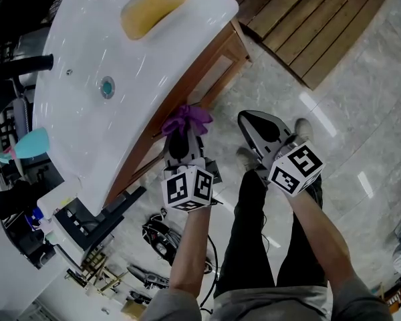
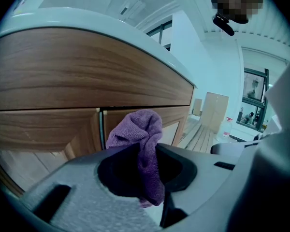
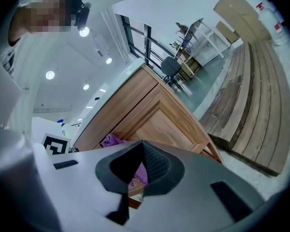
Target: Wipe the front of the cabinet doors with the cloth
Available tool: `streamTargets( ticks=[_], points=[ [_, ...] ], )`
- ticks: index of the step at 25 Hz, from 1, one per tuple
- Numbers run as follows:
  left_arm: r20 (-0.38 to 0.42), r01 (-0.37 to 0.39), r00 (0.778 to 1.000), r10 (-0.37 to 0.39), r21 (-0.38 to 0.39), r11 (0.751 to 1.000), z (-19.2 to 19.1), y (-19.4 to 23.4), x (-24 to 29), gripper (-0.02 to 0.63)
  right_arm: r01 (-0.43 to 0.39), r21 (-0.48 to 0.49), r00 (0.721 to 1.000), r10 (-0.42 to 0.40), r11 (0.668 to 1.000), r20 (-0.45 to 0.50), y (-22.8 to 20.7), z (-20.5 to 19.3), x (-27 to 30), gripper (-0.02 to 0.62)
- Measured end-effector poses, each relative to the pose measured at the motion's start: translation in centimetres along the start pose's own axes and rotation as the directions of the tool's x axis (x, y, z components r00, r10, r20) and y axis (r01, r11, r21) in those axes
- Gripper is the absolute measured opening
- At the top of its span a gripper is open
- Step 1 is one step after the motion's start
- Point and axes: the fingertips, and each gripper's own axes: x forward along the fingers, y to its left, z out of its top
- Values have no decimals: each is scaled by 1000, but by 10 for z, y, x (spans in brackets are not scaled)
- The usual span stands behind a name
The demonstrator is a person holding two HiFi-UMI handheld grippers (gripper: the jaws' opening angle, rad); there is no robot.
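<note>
White basin surface is noted overhanging the wood-fronted unit; the cabinet doors are faced squarely in the left gripper view, with their seam just left of the cloth; no streak or wiped band is visible on them, so wiping is judged barely begun, with both door fronts left to cover. Left gripper is clamped on the purple cloth; the cloth is bunched above the jaws and held near the doors' upper edge; contact cannot be confirmed. Right gripper is held beside the left, away from the doors; jaws pressed together, nothing between them.
</note>
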Motion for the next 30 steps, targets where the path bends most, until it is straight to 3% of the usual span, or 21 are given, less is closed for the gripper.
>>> streamTargets(
  ticks=[30],
  points=[
    [-27,49,998,-49,0,999,4,-35,33,78,36,18,999,-37,999,29,-31,21,-10,9]
  ],
)
